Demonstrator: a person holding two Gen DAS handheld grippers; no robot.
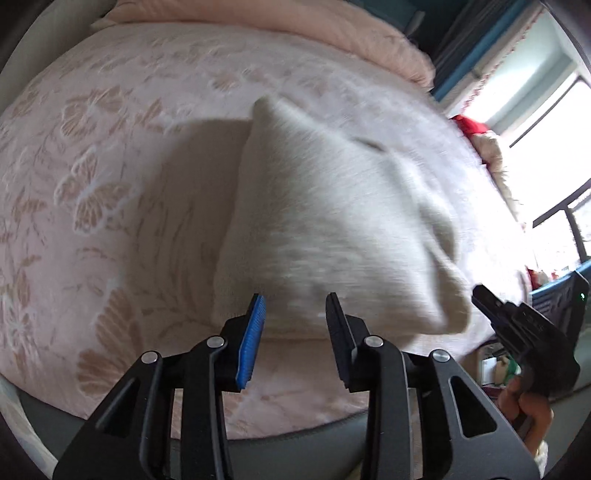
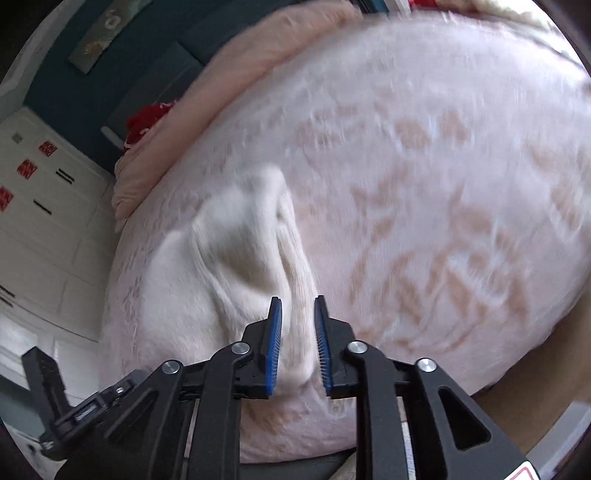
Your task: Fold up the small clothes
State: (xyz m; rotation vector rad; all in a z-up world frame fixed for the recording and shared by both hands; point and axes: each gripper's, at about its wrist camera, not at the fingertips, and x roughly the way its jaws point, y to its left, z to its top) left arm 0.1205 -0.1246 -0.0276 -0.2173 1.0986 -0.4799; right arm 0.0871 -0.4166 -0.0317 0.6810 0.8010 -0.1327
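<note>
Nearest to us, our left gripper (image 1: 295,314) has its jaws well apart with nothing between them, hovering at the near edge of the bed, with the near hem of the fluffy white knitted garment (image 1: 332,229) lying just beyond its tips. Our right gripper (image 2: 297,332) has its jaws parted by a narrower gap; a fold of the white garment (image 2: 236,280) shows in that gap, though the blue pads (image 2: 275,343) do not appear to press on it. In the left view, the right gripper (image 1: 524,325) sits just beside the garment's right corner, near the bed's right edge.

The garment lies rumpled on the pink bedspread with a beige floral pattern (image 1: 103,177), close to the near edge. Both views are motion-blurred, so we cannot tell its folds precisely.

Farther off, a pale pink bunched quilt (image 1: 332,33) runs along the far edge of the bed, and a red cloth (image 2: 147,122) lies beside it.
</note>
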